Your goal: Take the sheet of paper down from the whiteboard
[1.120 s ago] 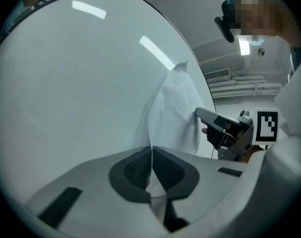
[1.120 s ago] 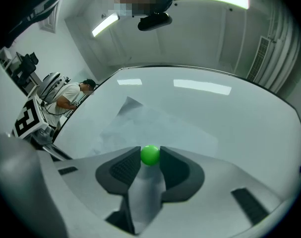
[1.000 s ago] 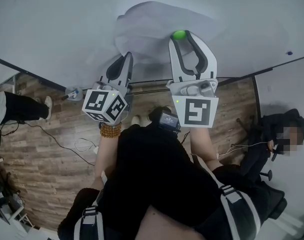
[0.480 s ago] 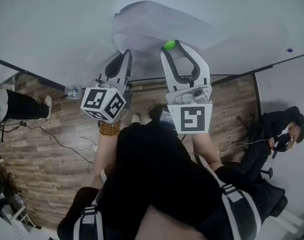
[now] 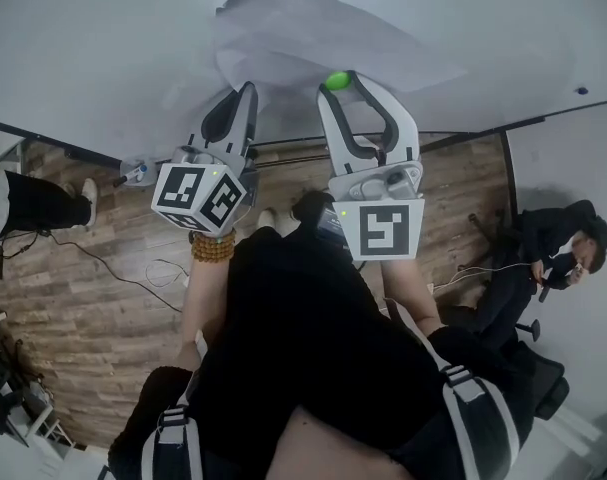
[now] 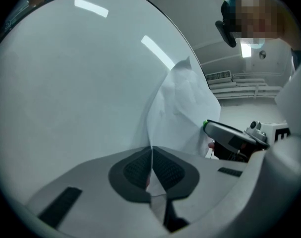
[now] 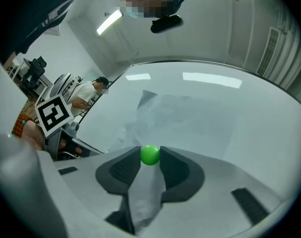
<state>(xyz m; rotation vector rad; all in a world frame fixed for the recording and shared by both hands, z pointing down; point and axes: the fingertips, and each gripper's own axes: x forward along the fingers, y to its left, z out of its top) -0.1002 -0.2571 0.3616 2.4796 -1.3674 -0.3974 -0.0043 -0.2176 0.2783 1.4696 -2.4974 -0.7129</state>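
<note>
A person faces a whiteboard (image 5: 103, 38), seen from above, with a two-jaw gripper raised to it in each hand. The left gripper (image 5: 248, 90) has its jaws pressed together on the sheet of paper (image 5: 313, 38). In the left gripper view the paper's thin edge runs straight down between the dark ribbed pads (image 6: 133, 170). From that pinch the sheet rises ahead of the jaws and to their right, rumpled and bulging away from the board.

The right gripper (image 5: 345, 80), just to the right of the left one, has its jaws closed on a small green ball (image 5: 336, 80), held at the very tips. The right gripper view shows the ball touching both pads, with the paper spread over the board beyond it and a strip of paper showing below, between the jaws. Whether the ball touches the sheet cannot be told.

Behind the left gripper, a bracelet of brown beads (image 5: 213, 248) circles the wrist. Far beneath both grippers lies a wood floor (image 5: 83, 298), and off to the right of the right gripper sits another person (image 5: 553, 268).
</note>
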